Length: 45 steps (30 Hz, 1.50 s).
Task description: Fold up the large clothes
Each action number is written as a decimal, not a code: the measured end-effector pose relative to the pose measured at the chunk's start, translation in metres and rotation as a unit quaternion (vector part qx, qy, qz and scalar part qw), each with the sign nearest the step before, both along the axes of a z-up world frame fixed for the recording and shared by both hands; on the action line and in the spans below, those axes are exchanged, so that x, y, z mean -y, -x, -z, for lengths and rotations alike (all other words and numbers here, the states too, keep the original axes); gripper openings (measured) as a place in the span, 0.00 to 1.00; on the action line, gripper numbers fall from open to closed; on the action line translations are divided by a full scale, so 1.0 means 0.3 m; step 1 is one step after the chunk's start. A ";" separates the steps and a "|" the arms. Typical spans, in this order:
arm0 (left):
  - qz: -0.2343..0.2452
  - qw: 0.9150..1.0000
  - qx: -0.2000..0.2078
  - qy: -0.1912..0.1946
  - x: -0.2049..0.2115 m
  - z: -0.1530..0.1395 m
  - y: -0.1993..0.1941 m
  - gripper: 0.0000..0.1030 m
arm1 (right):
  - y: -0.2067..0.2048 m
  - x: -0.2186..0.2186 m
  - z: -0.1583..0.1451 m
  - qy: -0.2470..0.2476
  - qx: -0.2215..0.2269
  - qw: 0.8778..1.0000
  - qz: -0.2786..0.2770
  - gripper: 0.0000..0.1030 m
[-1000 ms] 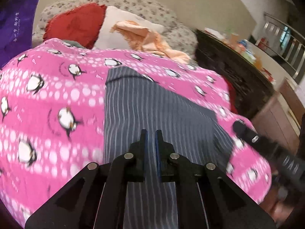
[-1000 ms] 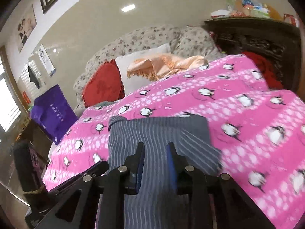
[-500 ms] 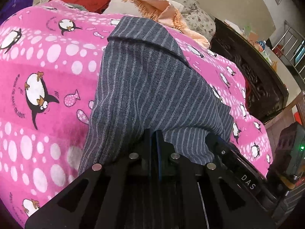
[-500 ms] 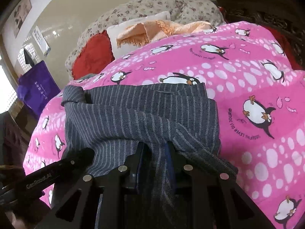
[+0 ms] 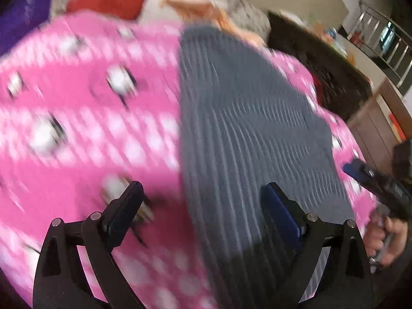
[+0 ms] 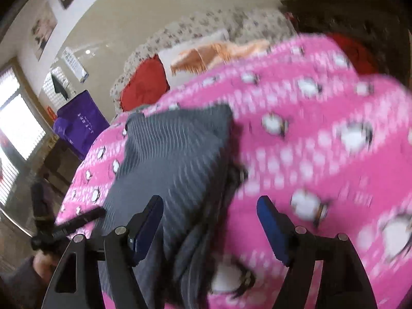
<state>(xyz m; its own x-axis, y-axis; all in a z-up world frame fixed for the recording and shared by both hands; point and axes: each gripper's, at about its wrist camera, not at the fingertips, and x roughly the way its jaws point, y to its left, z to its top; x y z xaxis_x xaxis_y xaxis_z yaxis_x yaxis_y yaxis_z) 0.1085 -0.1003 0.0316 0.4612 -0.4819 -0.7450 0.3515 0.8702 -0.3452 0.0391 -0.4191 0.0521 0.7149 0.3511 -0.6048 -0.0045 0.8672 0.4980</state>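
With both jaws spread wide and holding nothing, the left gripper (image 5: 203,206) and right gripper (image 6: 209,216) hover above the grey striped garment (image 5: 247,128) — it lies flat on the pink blanket (image 5: 77,118); probably freed so the fold can settle.

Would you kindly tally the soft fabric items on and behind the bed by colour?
Grey striped garment: 1
Pink penguin-print blanket: 1
Red cushion: 1
White pillow: 1
Peach fringed cloth: 1
Purple cloth: 1
Total: 6
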 end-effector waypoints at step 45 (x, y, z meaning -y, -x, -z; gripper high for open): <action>-0.112 0.992 0.063 -0.017 -0.423 -0.059 0.322 0.53 | -0.062 -0.533 0.003 -0.007 -0.039 0.993 -0.108 0.47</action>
